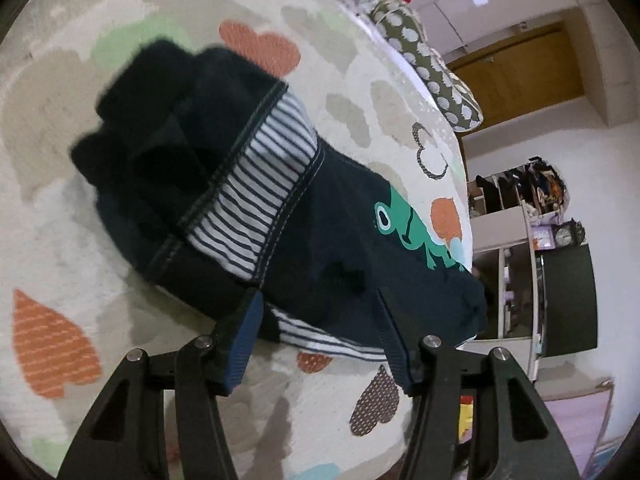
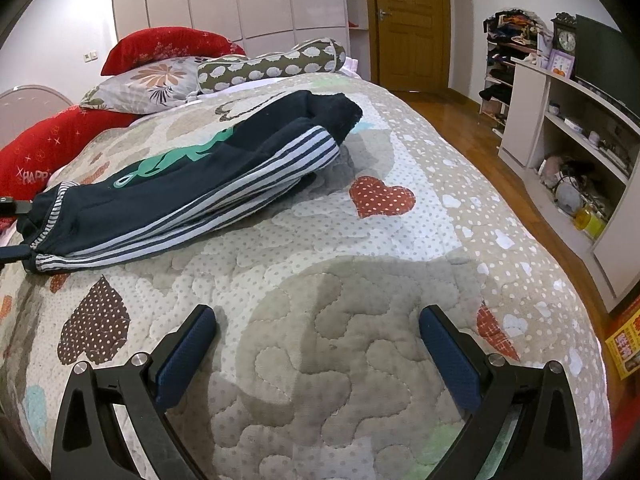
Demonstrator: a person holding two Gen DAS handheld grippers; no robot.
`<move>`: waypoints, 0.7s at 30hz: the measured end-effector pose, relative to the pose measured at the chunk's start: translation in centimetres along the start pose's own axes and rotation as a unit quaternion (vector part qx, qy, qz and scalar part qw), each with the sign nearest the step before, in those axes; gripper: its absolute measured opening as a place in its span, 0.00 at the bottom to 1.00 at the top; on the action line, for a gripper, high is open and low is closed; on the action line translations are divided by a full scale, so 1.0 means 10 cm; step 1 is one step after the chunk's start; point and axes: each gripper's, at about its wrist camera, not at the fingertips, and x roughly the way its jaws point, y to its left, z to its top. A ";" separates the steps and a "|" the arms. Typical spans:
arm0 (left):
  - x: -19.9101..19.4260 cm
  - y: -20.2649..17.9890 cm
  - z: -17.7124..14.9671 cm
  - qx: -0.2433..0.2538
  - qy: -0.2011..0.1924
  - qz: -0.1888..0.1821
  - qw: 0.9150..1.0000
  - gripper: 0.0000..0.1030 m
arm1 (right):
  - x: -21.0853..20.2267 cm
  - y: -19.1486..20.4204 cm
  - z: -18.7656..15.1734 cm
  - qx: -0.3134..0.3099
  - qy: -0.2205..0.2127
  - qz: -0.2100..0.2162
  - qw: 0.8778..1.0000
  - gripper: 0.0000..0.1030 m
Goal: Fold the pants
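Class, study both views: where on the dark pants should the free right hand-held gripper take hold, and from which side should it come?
Probably the far rolled end of the pants, approached from the open quilt on the door side. That end lies free and bunched, thick enough to pinch, while the left hand-held gripper already straddles the striped waistband end. The right hand-held gripper is open and empty.

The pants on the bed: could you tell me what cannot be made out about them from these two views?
- Left wrist view: the pants are motion-blurred at the far end, and how many layers are stacked is unclear.
- Left wrist view: the left gripper hides the edge it clamps.
- Right wrist view: the waist end of the pants is cut off by the left edge.
- The frog print is partly folded away.
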 end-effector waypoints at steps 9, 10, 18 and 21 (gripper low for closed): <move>0.21 -0.02 0.12 -0.012 0.000 0.027 1.000 0.25 | 0.01 0.01 0.00 0.000 0.000 0.002 1.000 1.00; 0.22 -0.02 0.12 -0.011 0.004 0.026 1.000 0.14 | 0.01 0.01 0.00 0.000 0.001 0.001 1.000 1.00; 0.07 -0.19 0.15 0.015 -0.010 0.001 1.000 0.03 | -0.45 0.05 0.32 -0.015 0.004 0.103 0.995 0.83; 0.08 -0.23 0.18 0.019 -0.015 0.001 1.000 0.03 | -0.52 0.31 0.56 -0.002 0.039 0.260 0.965 0.83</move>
